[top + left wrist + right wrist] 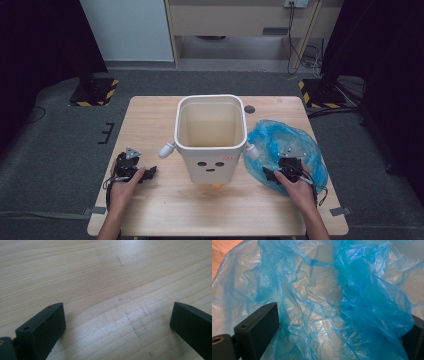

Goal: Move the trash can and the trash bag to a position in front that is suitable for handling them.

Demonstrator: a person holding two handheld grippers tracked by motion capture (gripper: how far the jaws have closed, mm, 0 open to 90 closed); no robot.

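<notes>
Blue plastic bag (pixel 287 145): thin, crumpled, lies on table R of white bin (pixel 210 137).

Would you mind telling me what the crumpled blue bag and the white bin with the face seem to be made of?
The crumpled blue bag looks like thin plastic film: translucent, glossy, finely creased, with the table showing through. The white bin with the face seems to be rigid moulded plastic, smooth and matt, with rounded corners; the look leaves ceramic or coated metal open.
</notes>
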